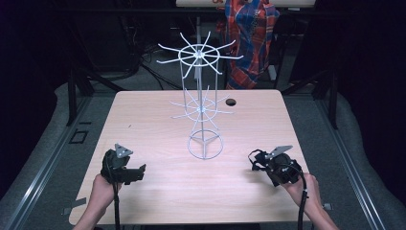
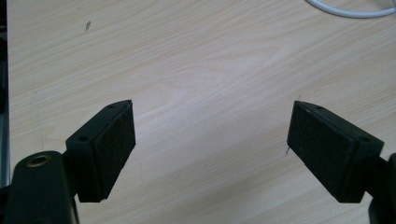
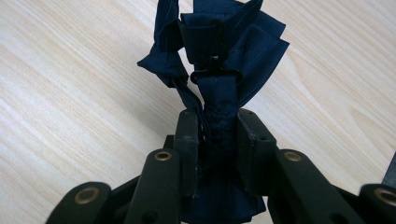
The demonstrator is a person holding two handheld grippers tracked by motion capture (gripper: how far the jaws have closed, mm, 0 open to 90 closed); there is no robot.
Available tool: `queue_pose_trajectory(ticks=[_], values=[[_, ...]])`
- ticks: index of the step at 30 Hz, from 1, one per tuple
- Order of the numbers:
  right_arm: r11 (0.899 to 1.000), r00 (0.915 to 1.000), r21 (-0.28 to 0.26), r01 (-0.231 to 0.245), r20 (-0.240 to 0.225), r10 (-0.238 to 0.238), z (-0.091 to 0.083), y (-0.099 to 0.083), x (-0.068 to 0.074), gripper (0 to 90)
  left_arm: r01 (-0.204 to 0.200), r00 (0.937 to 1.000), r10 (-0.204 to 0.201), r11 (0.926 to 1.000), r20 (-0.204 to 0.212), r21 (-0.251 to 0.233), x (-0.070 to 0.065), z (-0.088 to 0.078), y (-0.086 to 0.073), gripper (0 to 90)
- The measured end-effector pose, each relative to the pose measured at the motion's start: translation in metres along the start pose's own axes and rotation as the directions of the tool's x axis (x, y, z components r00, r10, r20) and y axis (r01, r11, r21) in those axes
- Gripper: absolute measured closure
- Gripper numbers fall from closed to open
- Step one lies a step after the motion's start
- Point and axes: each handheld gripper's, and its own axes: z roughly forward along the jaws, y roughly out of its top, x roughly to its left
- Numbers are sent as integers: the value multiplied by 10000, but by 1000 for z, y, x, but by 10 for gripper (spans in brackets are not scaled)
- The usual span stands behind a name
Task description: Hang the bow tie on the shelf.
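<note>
A white wire stand [image 1: 203, 96] with two tiers of radiating hooks rises from a ring base [image 1: 205, 146] at the table's centre. My left gripper [image 1: 142, 171] rests low at the front left, pointing right. In the left gripper view it [image 2: 212, 126] is open, with bare wood between its pads and a bit of the white base ring [image 2: 348, 11] at the top right. My right gripper [image 1: 253, 160] sits at the front right, pointing left. In the right gripper view it [image 3: 218, 126] is shut on a bunched navy cloth [image 3: 224, 51] that carries a small black clip [image 3: 215, 70].
The light wooden table [image 1: 158, 196] has a dark round hole [image 1: 231, 102] behind the stand. A red and blue plaid cloth [image 1: 251, 33] hangs beyond the far edge. Dark floor and metal rails surround the table.
</note>
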Motion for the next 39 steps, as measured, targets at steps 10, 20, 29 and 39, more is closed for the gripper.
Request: queue_pose_trajectory(ticks=[10,20,29,39], values=[[9976,10000,-692,43,41,-40,0,9,3,719,-15,10000,15,10000,-18,24,0,0,0,156],[9937,9997,-1111,-160,-227,136,-3,14,1,719,24,10000,-24,10000,-44,-9,0,1,0,156],[9899,9988,-1405,-200,-473,134,-1,23,-2,720,18,10000,-18,10000,-54,7,0,1,0,156],[9854,9979,-1688,-226,-635,120,-1,32,-3,722,37,10000,-37,10000,-55,0,1,1,-1,156]])
